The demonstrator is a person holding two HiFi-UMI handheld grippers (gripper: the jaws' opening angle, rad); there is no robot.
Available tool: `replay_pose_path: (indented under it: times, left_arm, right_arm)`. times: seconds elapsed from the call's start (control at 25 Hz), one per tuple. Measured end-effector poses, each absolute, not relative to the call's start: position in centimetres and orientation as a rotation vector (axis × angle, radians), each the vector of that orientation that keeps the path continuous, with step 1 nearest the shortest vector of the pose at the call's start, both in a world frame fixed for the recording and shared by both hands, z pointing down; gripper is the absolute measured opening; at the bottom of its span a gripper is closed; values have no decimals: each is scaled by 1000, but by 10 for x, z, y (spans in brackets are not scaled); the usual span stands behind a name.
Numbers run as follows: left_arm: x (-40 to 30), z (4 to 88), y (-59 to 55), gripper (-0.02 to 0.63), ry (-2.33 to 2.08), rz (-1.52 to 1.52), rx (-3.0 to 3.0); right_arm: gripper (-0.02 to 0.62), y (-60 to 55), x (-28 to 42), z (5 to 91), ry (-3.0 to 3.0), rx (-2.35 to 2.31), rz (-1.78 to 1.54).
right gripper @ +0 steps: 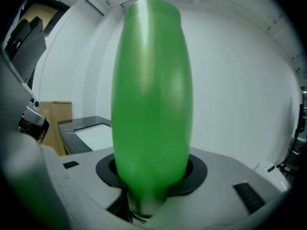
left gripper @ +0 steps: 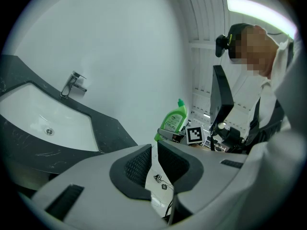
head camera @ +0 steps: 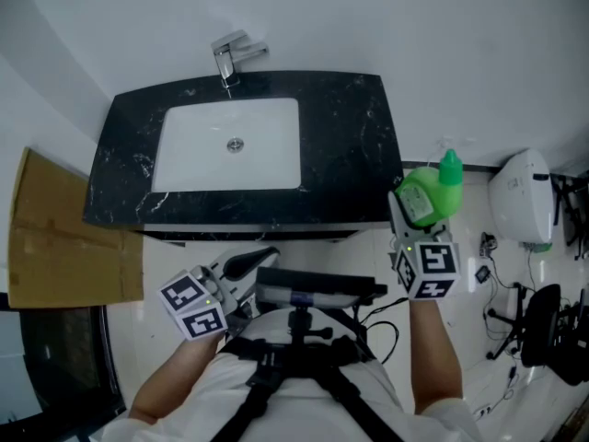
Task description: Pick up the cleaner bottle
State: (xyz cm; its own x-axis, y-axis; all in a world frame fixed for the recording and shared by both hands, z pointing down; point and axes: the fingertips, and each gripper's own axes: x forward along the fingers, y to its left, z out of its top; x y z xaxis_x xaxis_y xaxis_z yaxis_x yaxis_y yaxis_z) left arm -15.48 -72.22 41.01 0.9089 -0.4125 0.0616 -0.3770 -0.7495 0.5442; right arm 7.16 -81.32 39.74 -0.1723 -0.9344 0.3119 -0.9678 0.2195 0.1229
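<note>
Pick looks basically done: your right gripper (head camera: 416, 233) is clamped on the green cleaner bottle (head camera: 425, 196) just off the sink counter's (head camera: 359, 155) right end, left gripper (left gripper: 154, 164) jaws nearly together on nothing, so I'd just hold it steady.

**Layout.** The cleaner bottle (right gripper: 151, 104) stands between the jaws of the right gripper (right gripper: 151, 176), just off the right edge of the tabletop (head camera: 359, 155). Ahead and to the left of these jaws lies the sink (head camera: 230, 145), set in the tabletop, with the faucet (head camera: 235, 58) behind it. The bottle lies ahead of the jaws of the left gripper (left gripper: 154, 150), and the sink lies to their left.
</note>
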Motion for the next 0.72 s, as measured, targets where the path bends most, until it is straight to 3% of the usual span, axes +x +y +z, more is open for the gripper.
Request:
replay_pose_path:
  times: [0.72]
  left_arm:
    - [-152, 409, -724, 35, -548, -84, 2513]
  right_arm:
    - [173, -789, 70, 381, -2181, 1818, 154]
